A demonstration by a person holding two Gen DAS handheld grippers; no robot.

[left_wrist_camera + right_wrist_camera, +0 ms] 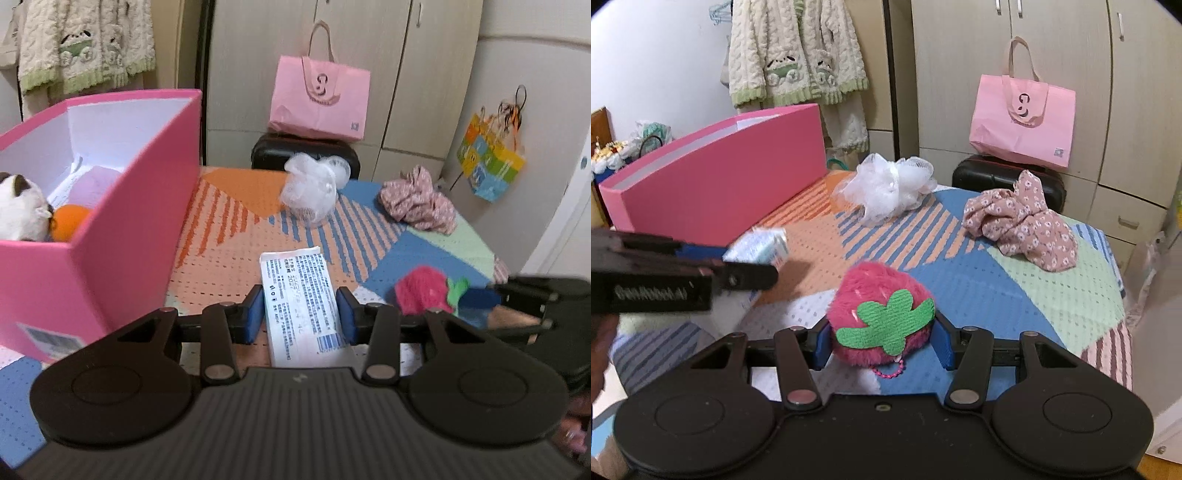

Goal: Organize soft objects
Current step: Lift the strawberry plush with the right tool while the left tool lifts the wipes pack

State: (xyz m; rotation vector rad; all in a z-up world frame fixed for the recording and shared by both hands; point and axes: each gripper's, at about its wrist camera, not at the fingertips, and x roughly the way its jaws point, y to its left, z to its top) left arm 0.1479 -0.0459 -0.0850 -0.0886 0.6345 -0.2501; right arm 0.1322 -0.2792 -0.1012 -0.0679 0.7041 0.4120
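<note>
My left gripper (301, 314) is shut on a white printed tissue packet (299, 280), its blue pads pressing both long sides above the patterned bedspread (229, 236). From the right wrist view, the left gripper (753, 258) and the packet (761, 243) sit just in front of the pink box (720, 192). My right gripper (882, 345) is shut on a pink strawberry plush (879, 295) with a green leaf patch. The pink box (129, 240) stands open at the left, holding a white plush (18, 210) and an orange ball (70, 221). A white mesh sponge (886, 188) and a floral cloth (1023, 225) lie farther back.
A pink tote bag (1023, 118) rests on a black case (997, 181) behind the bed, in front of wardrobe doors (960, 74). A knitted garment (798, 51) hangs at the back left. A colourful bag (491, 162) hangs at the right. The bed's edge runs along the right side.
</note>
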